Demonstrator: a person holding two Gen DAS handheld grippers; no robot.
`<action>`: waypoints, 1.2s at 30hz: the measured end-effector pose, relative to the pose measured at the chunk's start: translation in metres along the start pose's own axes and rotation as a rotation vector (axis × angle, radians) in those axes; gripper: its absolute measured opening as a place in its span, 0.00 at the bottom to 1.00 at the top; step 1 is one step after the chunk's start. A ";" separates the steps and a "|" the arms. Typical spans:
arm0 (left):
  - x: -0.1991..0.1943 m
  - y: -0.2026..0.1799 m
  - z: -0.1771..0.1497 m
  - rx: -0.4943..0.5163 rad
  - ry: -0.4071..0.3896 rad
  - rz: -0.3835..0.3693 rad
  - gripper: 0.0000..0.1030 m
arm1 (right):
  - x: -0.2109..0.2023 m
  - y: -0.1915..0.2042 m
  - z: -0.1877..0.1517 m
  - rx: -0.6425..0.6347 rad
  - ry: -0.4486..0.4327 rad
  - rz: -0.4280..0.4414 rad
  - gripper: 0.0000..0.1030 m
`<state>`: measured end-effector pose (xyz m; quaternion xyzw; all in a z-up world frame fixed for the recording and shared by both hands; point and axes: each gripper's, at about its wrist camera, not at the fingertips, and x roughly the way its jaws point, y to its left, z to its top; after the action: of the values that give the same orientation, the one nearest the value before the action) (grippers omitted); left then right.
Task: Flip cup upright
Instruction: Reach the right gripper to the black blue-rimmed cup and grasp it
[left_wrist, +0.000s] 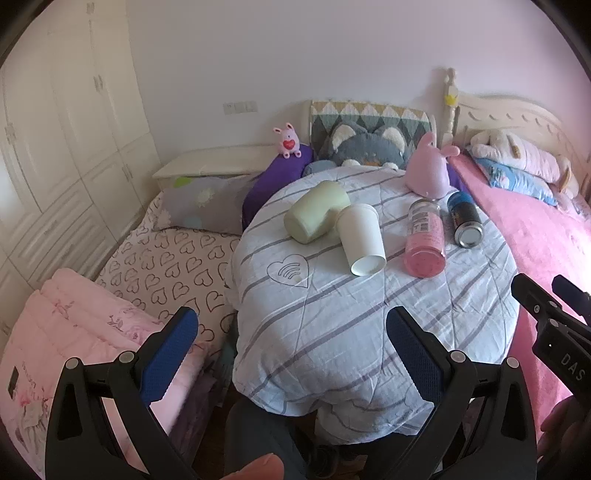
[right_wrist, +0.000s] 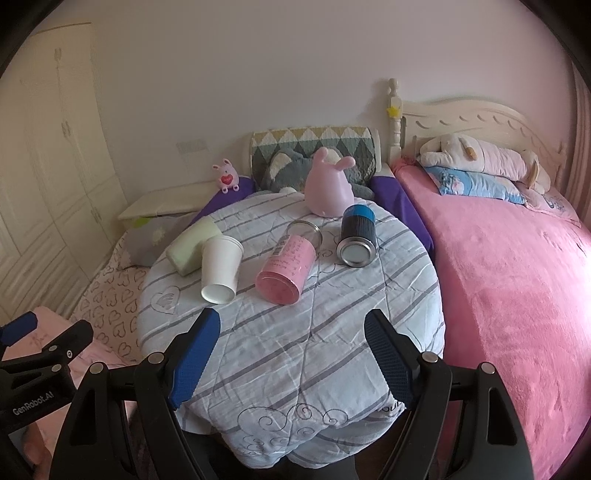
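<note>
Left wrist view: a striped quilt (left_wrist: 332, 332) covers a rounded raised surface between two beds. One pink blanket (left_wrist: 535, 236) covers the bed to the right; one heart-print sheet (left_wrist: 166, 266) covers the bed to the left.

Four cylindrical containers lie on their sides on the quilt, none upright:
1. One pale green cup (left_wrist: 316, 212), plain and matte, flat base toward the camera, mouth pointing away toward the pillows.
2. One white cup (left_wrist: 362, 239), plain and tapered. It rests just beside the green cup, and the two appear to touch near the white cup's rim end. In the right wrist view the white cup (right_wrist: 220, 268) lies at the left-centre of the quilt.
3. One pink jar (left_wrist: 424, 238) with a printed label, to the right of the white cup, apart from it.
4. One dark can (left_wrist: 464, 218) with a blue end, metal base toward the camera, just beside the jar.

One pink plush toy (left_wrist: 430, 171) sits behind the jar and can.

Left gripper (left_wrist: 291, 350): fingers spread wide, holding nothing, above the near edge of the quilt, well short of the cups.

Right gripper (right_wrist: 291, 363): fingers likewise spread wide and empty, above the near part of the quilt.
</note>
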<state>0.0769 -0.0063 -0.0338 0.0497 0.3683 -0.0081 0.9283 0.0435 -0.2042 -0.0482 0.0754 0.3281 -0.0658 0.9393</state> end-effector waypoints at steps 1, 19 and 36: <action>0.005 -0.001 0.002 0.001 0.005 0.002 1.00 | 0.004 -0.001 0.001 0.000 0.006 -0.003 0.79; 0.102 -0.012 0.039 0.019 0.099 0.009 1.00 | 0.138 -0.007 0.048 0.028 0.162 -0.001 0.79; 0.173 -0.028 0.061 0.040 0.164 0.004 1.00 | 0.245 -0.077 0.082 0.077 0.254 -0.221 0.79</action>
<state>0.2434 -0.0365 -0.1110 0.0695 0.4428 -0.0095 0.8939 0.2696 -0.3130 -0.1459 0.0826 0.4477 -0.1710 0.8738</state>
